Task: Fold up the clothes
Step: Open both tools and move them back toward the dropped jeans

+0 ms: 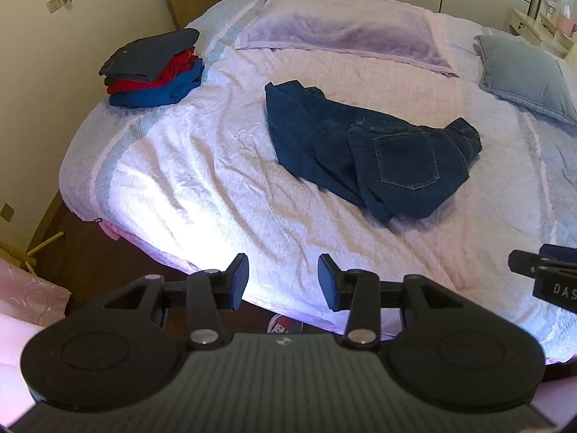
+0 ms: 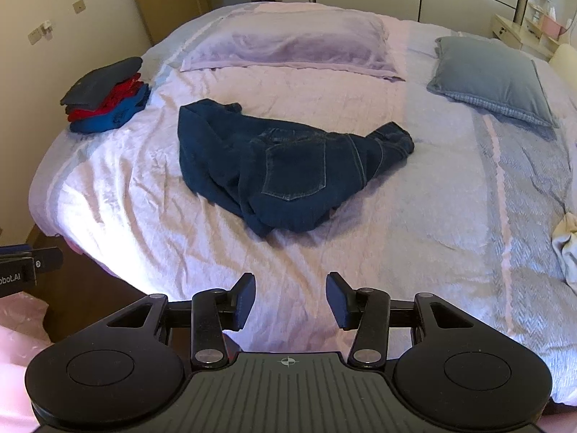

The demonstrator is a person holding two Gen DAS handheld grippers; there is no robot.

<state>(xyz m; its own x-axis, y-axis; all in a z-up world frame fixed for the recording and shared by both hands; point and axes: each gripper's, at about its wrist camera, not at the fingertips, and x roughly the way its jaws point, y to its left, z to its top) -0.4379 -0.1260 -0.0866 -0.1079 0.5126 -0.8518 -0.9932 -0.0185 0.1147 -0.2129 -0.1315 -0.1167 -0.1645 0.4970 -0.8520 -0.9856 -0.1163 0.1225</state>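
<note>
A pair of dark blue jeans [image 1: 360, 144] [image 2: 274, 166] lies crumpled in the middle of the bed, a back pocket facing up. Folded clothes [image 1: 155, 68] [image 2: 108, 97], dark grey over red over blue, are stacked near the bed's far left corner. My left gripper [image 1: 283, 270] hovers open over the near edge of the bed, well short of the jeans, with nothing between its pads. My right gripper [image 2: 291, 288] is open and empty too, above the bedspread on the near side of the jeans. Each gripper shows at the edge of the other's view.
The bed [image 1: 202, 166] has a wrinkled pale lilac cover. A lilac pillow [image 2: 288, 39] and a grey-blue pillow [image 2: 490, 75] lie at the far side. A pale cloth [image 2: 566, 245] sits at the right edge. On the floor are a shoe [image 1: 281, 324] and a wooden stand [image 1: 21, 252].
</note>
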